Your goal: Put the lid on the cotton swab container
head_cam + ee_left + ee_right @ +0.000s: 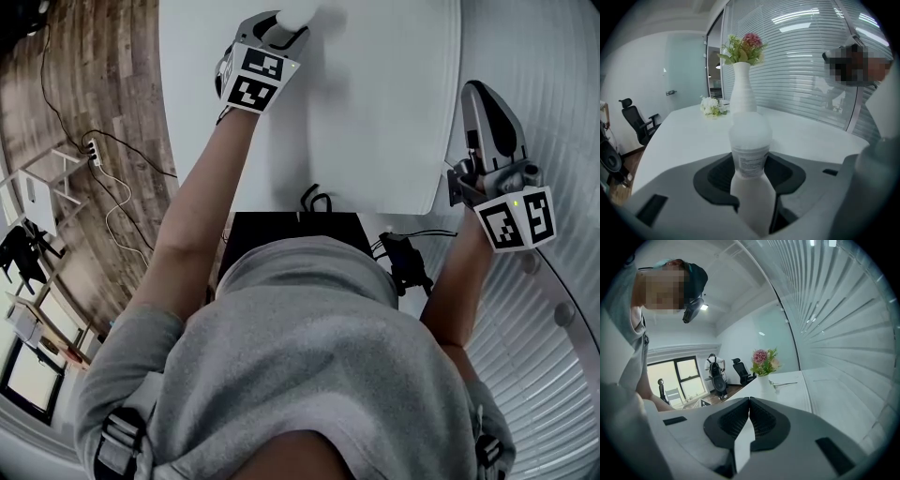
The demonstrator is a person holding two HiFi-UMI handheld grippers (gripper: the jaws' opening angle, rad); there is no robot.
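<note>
A frosted white cotton swab container (750,150) with a paper label stands upright between the jaws of my left gripper (751,169), whose pads press on its sides. Its upper part is a wider, rounded frosted section that looks like a lid. In the head view the left gripper (278,30) reaches over the far part of the white table (394,103), with the container (292,11) at its tip. My right gripper (478,94) hangs off the table's right edge beside the blinds. In its own view the right gripper (749,401) has its jaws touching, with nothing between them.
A white vase with pink flowers (742,86) stands on the table behind the container, and a small bunch of white flowers (711,107) lies to its left. Slatted blinds (544,309) run along the right. An office chair (638,123) and floor cables (103,183) are on the left.
</note>
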